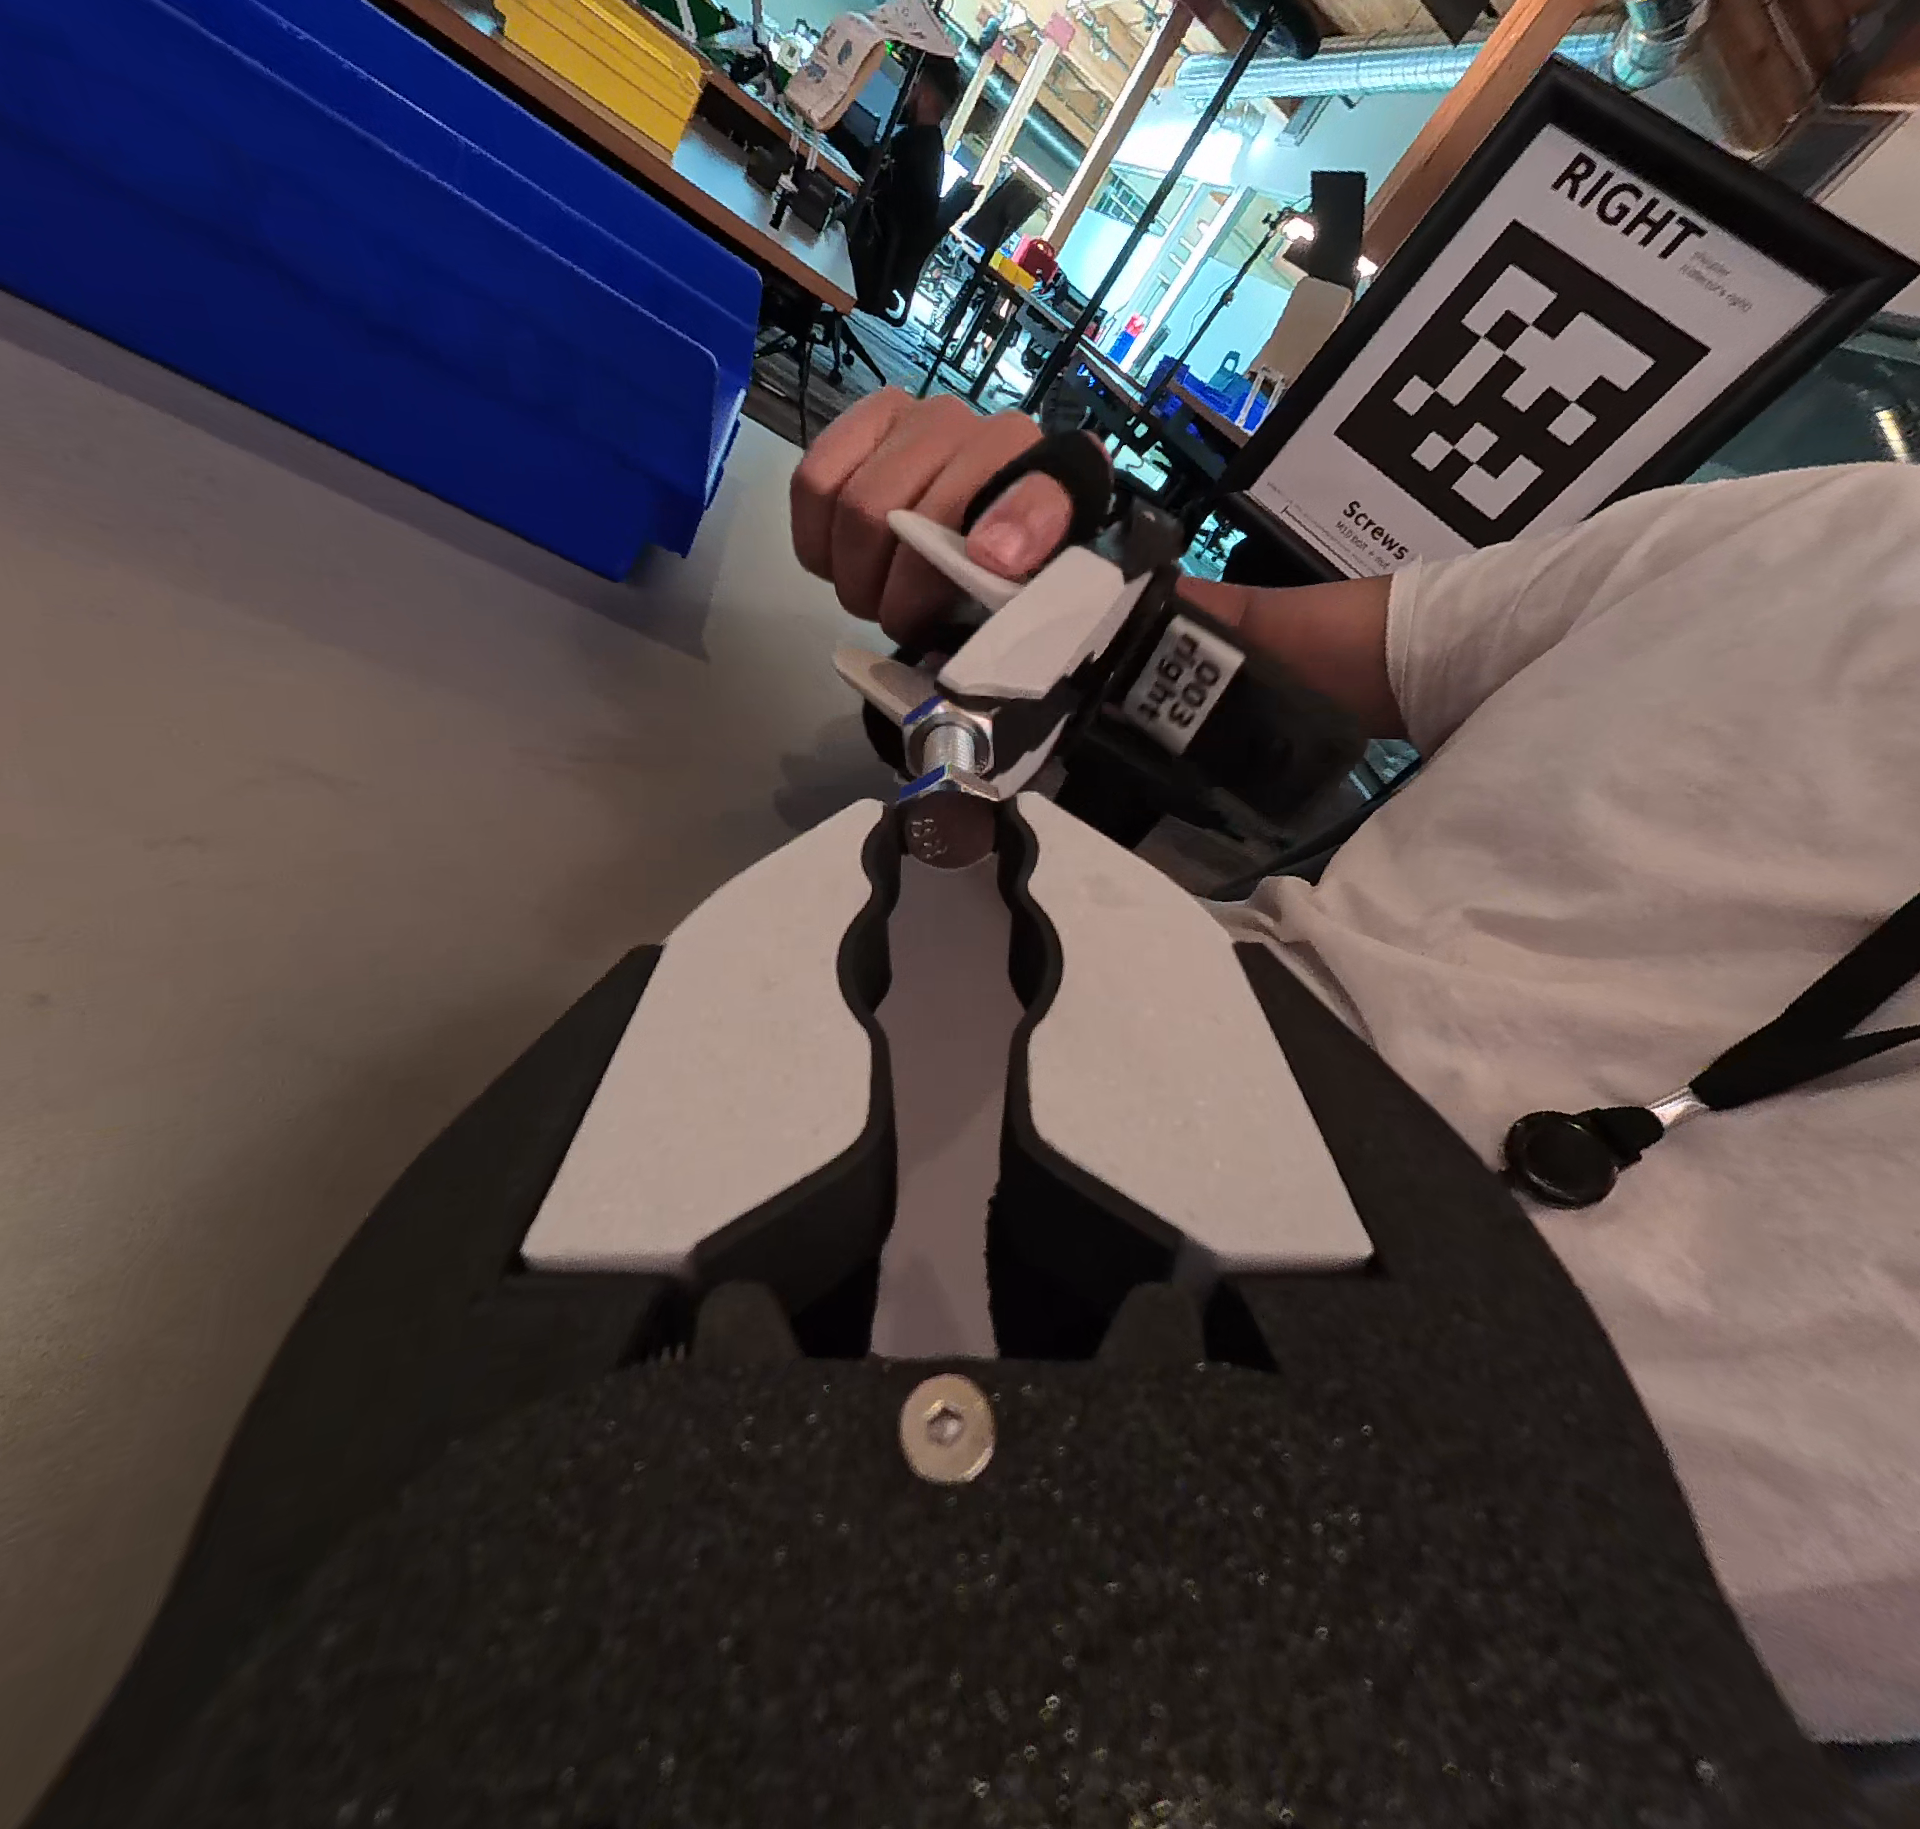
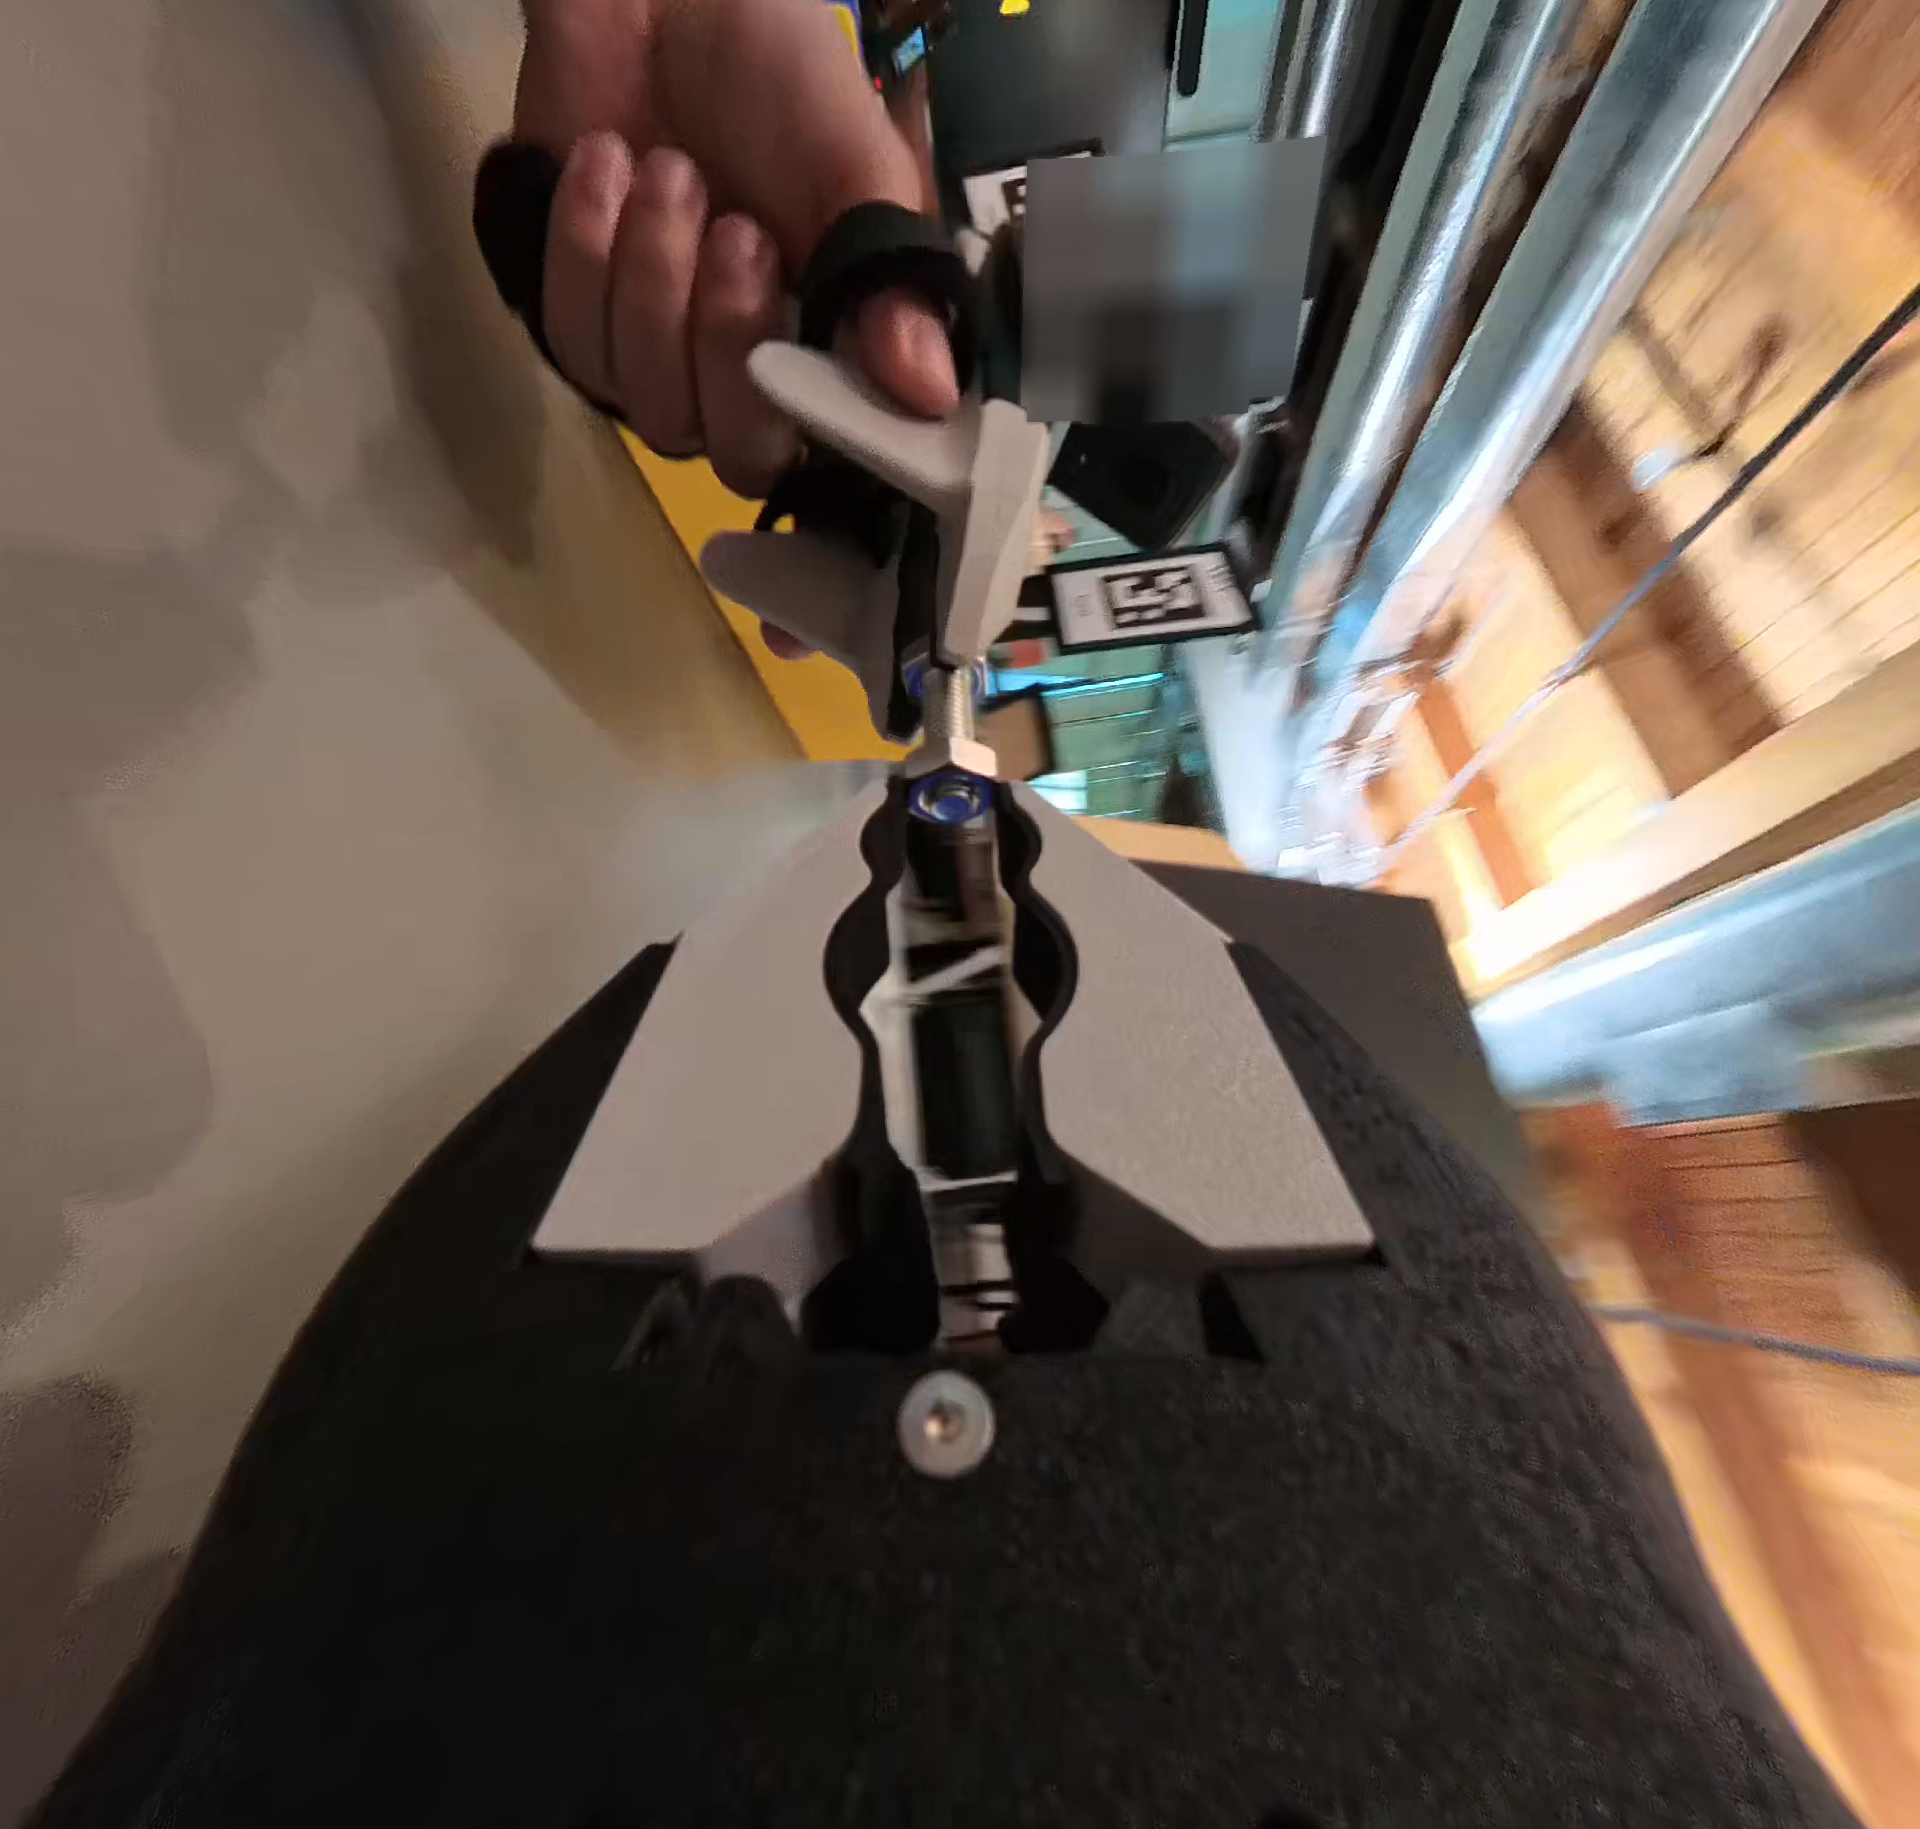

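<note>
Left gripper (image 1: 948,829) clamped on the bolt (image 1: 943,756) head, pads pressing both sides. Right gripper (image 2: 948,805) shut on a blue-ringed nut (image 2: 948,803) at the bolt's far end. Both held above the table (image 1: 260,948); blue bins (image 1: 364,273) near, a marker sign (image 1: 1538,356) behind.

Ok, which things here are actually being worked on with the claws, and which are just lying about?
In use:
- left claw, gripping the bolt by its head
- right claw, closed on the nut on the bolt's thread

Lying about:
- blue bins
- yellow bins
- framed marker sign
- table
</note>
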`<state>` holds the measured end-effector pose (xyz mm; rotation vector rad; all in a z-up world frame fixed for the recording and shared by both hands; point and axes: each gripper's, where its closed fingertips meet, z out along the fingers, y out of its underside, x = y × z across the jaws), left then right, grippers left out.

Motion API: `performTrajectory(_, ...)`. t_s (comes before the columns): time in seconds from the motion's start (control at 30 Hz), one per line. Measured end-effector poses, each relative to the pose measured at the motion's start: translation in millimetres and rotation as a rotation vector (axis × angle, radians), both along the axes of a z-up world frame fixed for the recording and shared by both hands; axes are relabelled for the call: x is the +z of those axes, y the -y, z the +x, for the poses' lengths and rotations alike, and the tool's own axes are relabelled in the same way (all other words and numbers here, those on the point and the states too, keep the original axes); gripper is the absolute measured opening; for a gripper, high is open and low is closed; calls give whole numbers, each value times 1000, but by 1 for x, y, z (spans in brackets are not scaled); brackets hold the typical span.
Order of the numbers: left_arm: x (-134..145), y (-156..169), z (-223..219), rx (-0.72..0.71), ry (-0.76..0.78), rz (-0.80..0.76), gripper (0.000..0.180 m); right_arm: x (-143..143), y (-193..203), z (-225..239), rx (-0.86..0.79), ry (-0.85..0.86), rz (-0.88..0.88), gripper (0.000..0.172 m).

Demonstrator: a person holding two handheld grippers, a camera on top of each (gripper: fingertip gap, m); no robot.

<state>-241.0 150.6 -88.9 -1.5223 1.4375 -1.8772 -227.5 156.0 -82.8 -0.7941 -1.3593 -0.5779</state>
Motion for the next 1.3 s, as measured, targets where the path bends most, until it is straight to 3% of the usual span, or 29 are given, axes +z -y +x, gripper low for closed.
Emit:
performTrajectory(0.17,7,-3,1,56,49,104,17,2,0,-1,98,-467,-690,17)
performTrajectory(0.37,19,-7,4,134,91,206,17,17,-2,0,465,-1216,-1838,17)
performTrajectory(0.43,20,-11,5,158,94,215,17,19,-4,-1,584,-1361,-2051,23)
performTrajectory(0.47,20,-11,4,156,96,208,17,21,-4,-2,634,-1386,-2063,29)
performTrajectory(0.53,22,-13,3,162,105,179,17,26,-5,-3,643,-1376,-1898,42)
performTrajectory(0.63,29,-14,-1,167,145,115,17,23,-6,-4,494,-1168,-1552,53)
performTrajectory(0.8,34,-13,-3,157,166,75,17,14,-13,15,187,-681,-759,55)
performTrajectory(0.87,32,-13,-2,147,155,63,17,26,-6,21,122,-496,-361,52)
performTrajectory(0.93,30,-11,0,135,143,51,17,19,2,17,59,-231,-133,51)
performTrajectory(1.17,24,4,6,71,106,39,17,21,14,8,-25,144,343,40)
performTrajectory(1.3,16,10,11,47,70,39,17,14,11,3,-59,184,349,29)
